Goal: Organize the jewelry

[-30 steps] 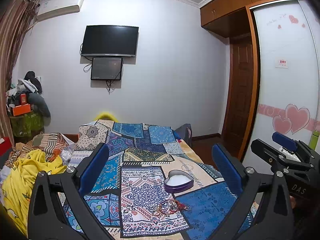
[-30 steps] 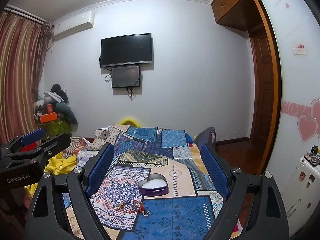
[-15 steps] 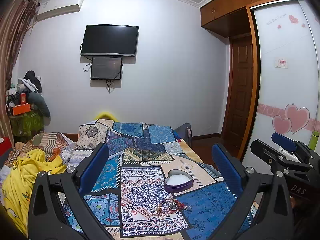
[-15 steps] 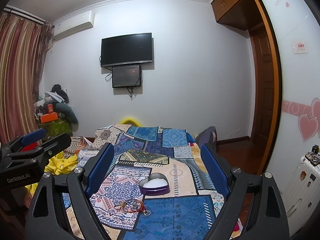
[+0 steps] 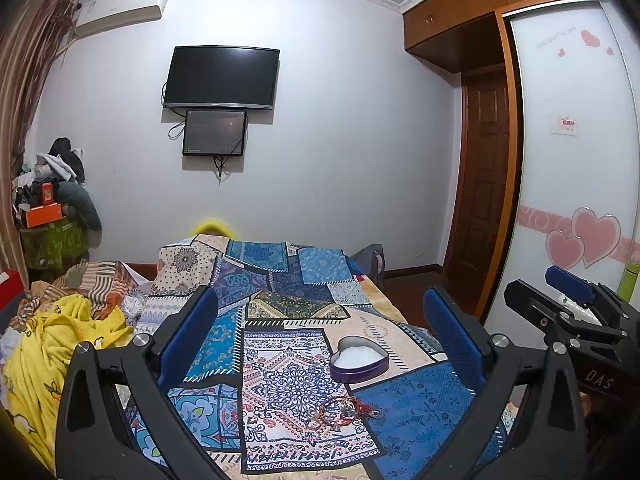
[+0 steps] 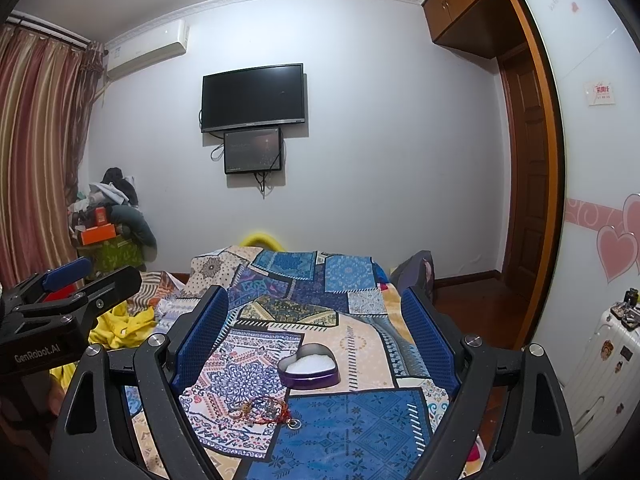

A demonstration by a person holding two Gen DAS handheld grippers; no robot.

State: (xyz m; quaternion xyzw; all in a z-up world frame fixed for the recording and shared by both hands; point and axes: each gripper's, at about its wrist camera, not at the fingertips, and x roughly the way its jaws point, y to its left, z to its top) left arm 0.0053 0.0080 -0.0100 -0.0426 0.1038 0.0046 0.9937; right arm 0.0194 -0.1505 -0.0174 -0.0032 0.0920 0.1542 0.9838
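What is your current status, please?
Left gripper and right gripper open, empty. Tangled red-and-gold bracelets beside open purple heart-shaped tin on patchwork bedspread. Nothing obstructing.

Even, cool indoor light, soft shadows, sharp focus, strong fisheye bending and dark vignetted corners.

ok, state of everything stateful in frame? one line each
left gripper: open, empty, above the bed
right gripper: open, empty, above the bed
heart-shaped box: lid off, white lining showing, no jewelry inside
bracelets: tangled pile on the bedspread, in front of the box, apart from it
TV: off
small screen: dim, can't tell
door: shut
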